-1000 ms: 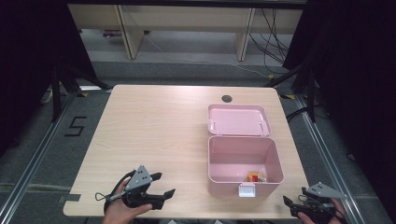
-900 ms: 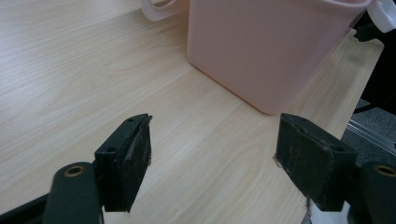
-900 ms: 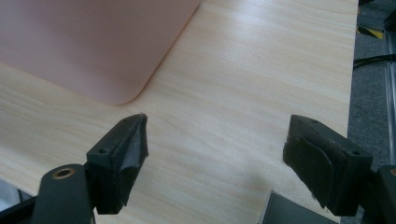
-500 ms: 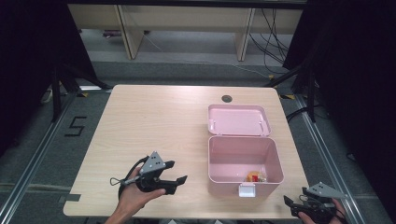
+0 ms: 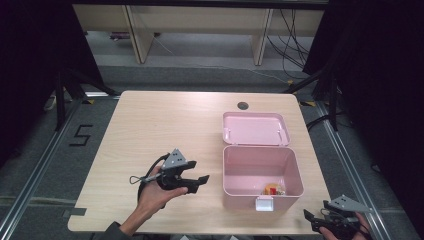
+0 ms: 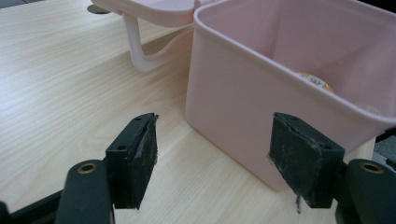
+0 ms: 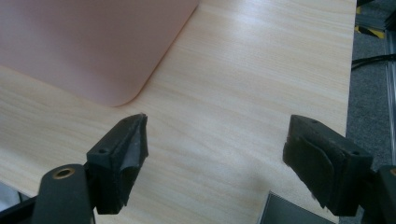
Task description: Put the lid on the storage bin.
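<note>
A: Eyes on the pink box (image 5: 261, 176), sitting on the right half of the table (image 5: 165, 125) near its front edge, lid (image 5: 255, 128) thrown back flat behind it, white latch (image 5: 264, 203) on the front wall.

B: And something small, yellow and red (image 5: 273, 188), lies inside at the front of the box floor; I cannot tell what it is.

A: Now the left gripper (image 5: 196, 182), held above the table just left of the box, jaws pointing at its side wall. They have just been closing a little, yet a wide gap remains with nothing between them.

B: In the left gripper view the box's near corner (image 6: 243, 93) sits right ahead of the pads, apart from both.

A: The right gripper (image 5: 316, 220) waits at the table's front right corner, jaws spread wide over bare wood, gripping nothing.
</note>
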